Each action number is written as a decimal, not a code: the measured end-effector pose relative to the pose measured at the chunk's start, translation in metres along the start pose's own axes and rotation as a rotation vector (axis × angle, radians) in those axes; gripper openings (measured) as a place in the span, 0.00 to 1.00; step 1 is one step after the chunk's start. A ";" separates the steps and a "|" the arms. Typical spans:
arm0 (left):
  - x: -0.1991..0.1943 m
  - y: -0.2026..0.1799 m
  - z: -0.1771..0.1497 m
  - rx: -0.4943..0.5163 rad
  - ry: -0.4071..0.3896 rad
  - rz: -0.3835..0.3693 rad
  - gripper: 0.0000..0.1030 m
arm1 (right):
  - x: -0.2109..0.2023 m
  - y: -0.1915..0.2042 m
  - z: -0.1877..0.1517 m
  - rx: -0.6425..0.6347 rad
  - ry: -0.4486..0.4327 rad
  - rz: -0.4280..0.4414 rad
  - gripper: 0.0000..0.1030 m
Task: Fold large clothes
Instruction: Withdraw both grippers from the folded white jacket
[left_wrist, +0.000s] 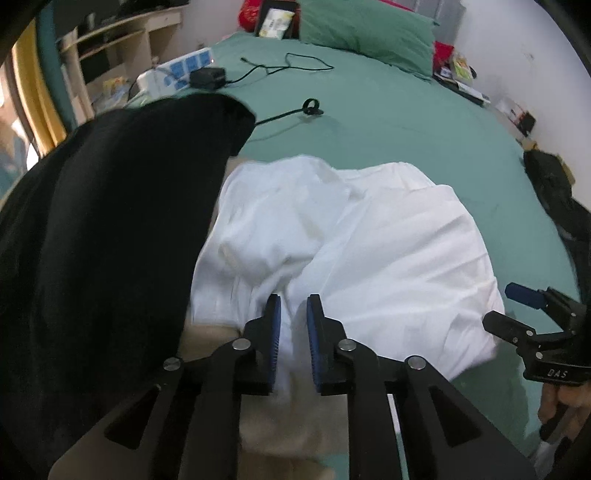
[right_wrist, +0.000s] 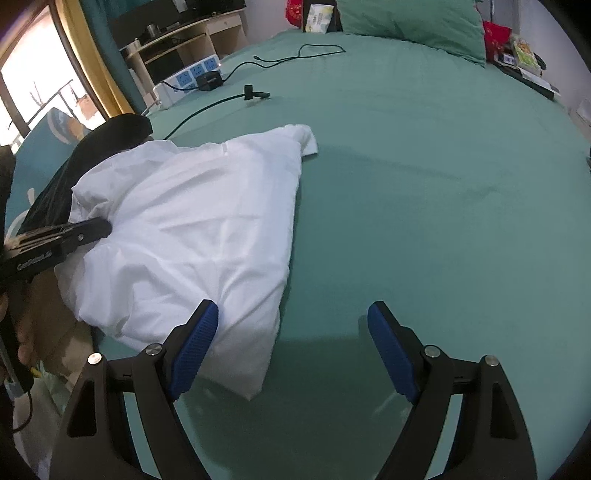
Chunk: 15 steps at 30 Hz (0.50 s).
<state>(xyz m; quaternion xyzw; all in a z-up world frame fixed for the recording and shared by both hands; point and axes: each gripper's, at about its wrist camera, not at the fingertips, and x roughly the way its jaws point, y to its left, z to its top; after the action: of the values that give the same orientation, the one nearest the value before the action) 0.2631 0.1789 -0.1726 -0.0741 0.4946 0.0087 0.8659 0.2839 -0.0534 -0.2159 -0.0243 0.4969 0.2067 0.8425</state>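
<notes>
A white garment (left_wrist: 343, 240) lies bunched and partly folded on the green bed (left_wrist: 388, 122); it also shows in the right wrist view (right_wrist: 192, 236). My left gripper (left_wrist: 293, 325) is shut on a fold of the white garment at its near edge; it also shows in the right wrist view (right_wrist: 99, 225), gripping the cloth's left side. My right gripper (right_wrist: 291, 343) is open and empty, just above the bed at the garment's near right corner; it shows at the right edge of the left wrist view (left_wrist: 517, 310).
A black garment (left_wrist: 103, 229) lies on the left beside the white one. A black cable (right_wrist: 207, 107), charger (right_wrist: 208, 81) and power strip (right_wrist: 188, 79) lie at the far left. A green pillow (right_wrist: 406, 22) sits at the head. A black bag (left_wrist: 554, 192) lies at the right.
</notes>
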 end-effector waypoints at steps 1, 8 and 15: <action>-0.002 0.000 -0.005 -0.006 0.002 0.007 0.23 | -0.002 -0.001 -0.002 0.005 0.003 0.002 0.80; -0.023 -0.009 -0.024 -0.003 0.027 0.049 0.49 | -0.017 -0.008 -0.027 0.008 0.039 0.011 0.80; -0.052 -0.018 -0.044 -0.015 0.019 0.047 0.51 | -0.045 -0.024 -0.053 0.026 0.034 -0.007 0.80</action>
<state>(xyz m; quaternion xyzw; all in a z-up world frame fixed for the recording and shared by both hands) 0.2002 0.1580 -0.1482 -0.0690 0.5041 0.0320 0.8603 0.2299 -0.1031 -0.2090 -0.0187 0.5139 0.1971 0.8347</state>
